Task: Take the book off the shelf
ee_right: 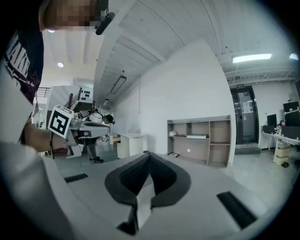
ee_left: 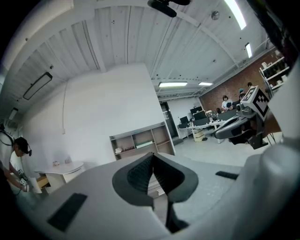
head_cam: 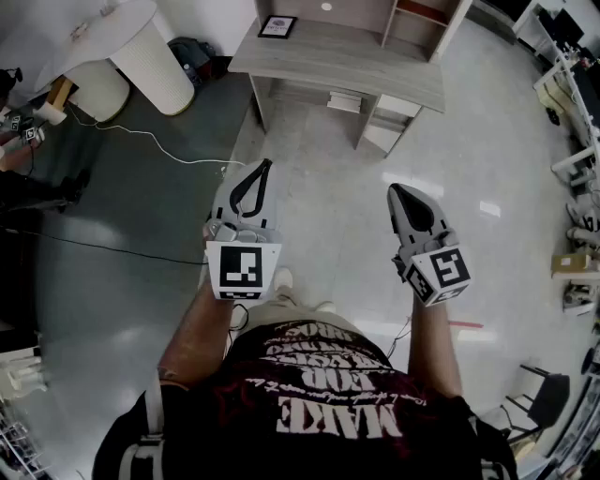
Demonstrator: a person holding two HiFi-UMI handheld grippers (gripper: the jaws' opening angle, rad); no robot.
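Observation:
The wooden shelf unit (head_cam: 349,58) stands across the floor ahead of me, well beyond both grippers. A pale flat book (ee_right: 197,136) lies on one of its upper boards, also seen as the book (ee_left: 144,144) in the left gripper view. My left gripper (head_cam: 265,165) is held out at waist height, jaws together and empty. My right gripper (head_cam: 394,191) hangs beside it, shut with nothing in it. In their own views, the left gripper (ee_left: 152,154) and the right gripper (ee_right: 147,153) each point toward the shelf, tips touching.
A small framed picture (head_cam: 277,26) lies on the shelf's top. A white rounded counter (head_cam: 141,42) stands at the far left, with a cable (head_cam: 169,148) trailing over the grey floor. A person (ee_left: 18,161) stands at the left. Desks and chairs (head_cam: 574,112) line the right side.

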